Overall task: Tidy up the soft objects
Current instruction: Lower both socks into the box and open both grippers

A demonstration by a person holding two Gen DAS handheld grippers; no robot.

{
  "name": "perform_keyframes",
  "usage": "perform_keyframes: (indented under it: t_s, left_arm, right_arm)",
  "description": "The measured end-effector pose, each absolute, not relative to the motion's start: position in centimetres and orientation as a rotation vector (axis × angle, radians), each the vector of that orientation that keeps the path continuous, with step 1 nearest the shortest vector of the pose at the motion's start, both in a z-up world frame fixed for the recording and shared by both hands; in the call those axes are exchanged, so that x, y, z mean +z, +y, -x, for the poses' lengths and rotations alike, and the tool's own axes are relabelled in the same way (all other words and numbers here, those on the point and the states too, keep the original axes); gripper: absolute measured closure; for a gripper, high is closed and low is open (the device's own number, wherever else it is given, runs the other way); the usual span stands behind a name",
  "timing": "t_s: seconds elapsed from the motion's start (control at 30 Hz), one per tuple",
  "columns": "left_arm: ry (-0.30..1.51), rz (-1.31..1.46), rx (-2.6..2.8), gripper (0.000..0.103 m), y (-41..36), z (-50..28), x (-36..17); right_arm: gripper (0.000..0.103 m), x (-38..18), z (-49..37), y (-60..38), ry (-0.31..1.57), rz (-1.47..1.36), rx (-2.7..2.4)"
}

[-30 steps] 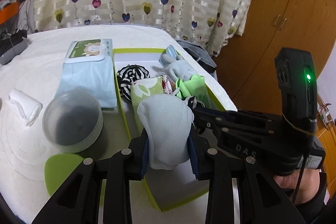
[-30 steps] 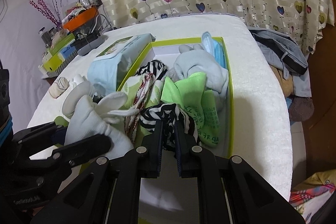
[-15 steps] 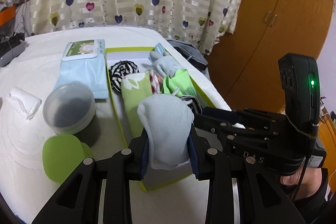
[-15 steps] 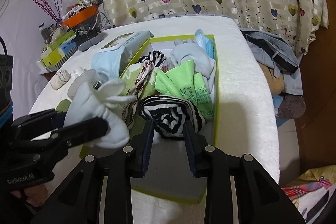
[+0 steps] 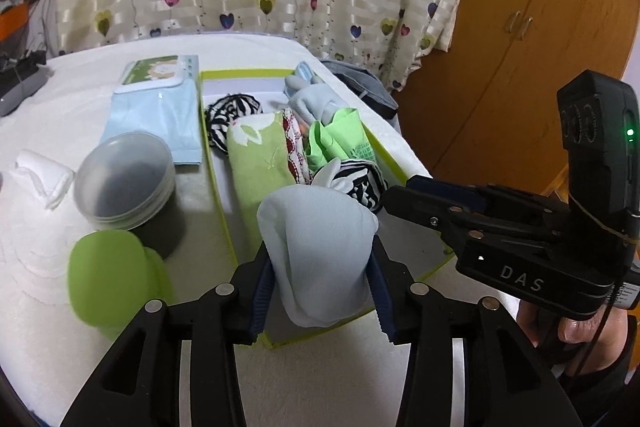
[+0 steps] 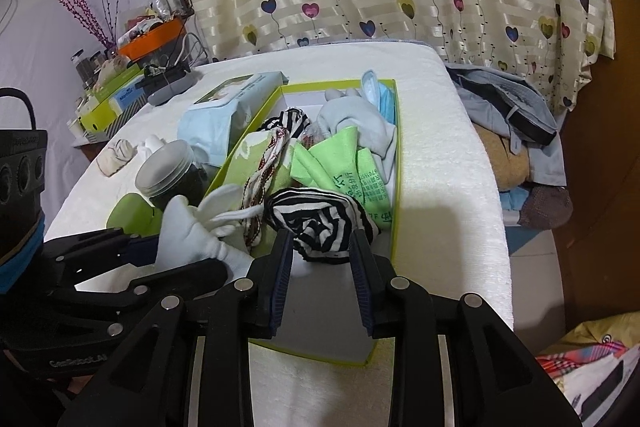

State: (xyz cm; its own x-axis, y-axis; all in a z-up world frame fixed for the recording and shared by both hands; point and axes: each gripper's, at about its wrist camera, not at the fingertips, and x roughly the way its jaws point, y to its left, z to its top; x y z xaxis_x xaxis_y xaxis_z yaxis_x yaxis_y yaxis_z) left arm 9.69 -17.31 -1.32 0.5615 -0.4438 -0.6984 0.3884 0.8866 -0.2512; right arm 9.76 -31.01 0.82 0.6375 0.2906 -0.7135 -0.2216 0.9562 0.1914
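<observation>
Right wrist view: box [image 6: 394, 163] on bed holds striped, green and pale socks. Right gripper [image 6: 320, 263] jaws open around striped sock [image 6: 320, 223]; left gripper [image 5: 320, 291] jaws clamp white sock [image 5: 316, 247] above box.

My left gripper [image 5: 320, 267] is clamped on a pale blue sock [image 5: 318, 251], its blue-padded fingers [image 5: 262, 291] pressing the fabric from both sides, held over the near end of the green box [image 5: 216, 163]. My right gripper [image 6: 320, 259] sits just beside it on the right, jaws parted, a rolled striped sock [image 6: 320, 223] lying loose between the pads. In the left view I see the right gripper's black body [image 5: 520, 239] reaching in from the right edge, with my right hand [image 5: 580, 331] gripping its handle at the lower right corner.
</observation>
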Motion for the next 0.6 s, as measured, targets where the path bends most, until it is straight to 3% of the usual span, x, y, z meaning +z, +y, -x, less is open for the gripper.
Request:
perform_keyframes:
  t_s: [0.6]
  left_arm:
    - [0.754,0.106,-0.470,0.059,-15.5,-7.5,1.2]
  right_arm:
    - [0.073,2.0,-8.7,-30.3,0.803,-0.077,0.295]
